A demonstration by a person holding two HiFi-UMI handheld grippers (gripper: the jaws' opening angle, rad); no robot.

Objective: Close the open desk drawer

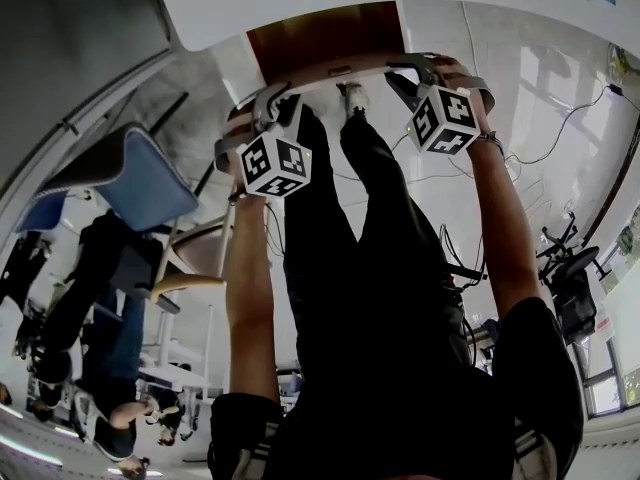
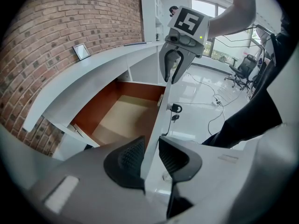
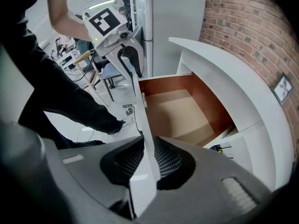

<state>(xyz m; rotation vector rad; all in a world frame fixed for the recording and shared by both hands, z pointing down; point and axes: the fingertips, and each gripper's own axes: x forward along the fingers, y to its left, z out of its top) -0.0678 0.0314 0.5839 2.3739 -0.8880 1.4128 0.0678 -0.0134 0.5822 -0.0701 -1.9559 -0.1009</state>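
Brick wall (image 2: 56, 31) behind white desk (image 2: 93, 78), drawer (image 2: 126, 118) open — left gripper (image 2: 151, 143), right gripper (image 3: 149, 146), the 2 clamped on drawer front (image 2: 161, 122).

A red brick wall (image 2: 60, 36) carries a small framed picture (image 2: 81, 52). Daylight from tall windows (image 2: 223, 43) gleams on the glossy white floor (image 2: 205, 90), where cables (image 2: 217, 101) trail. A black office chair (image 2: 243, 69) stands by the windows, and a blue chair (image 1: 140, 183) stands on the same floor.
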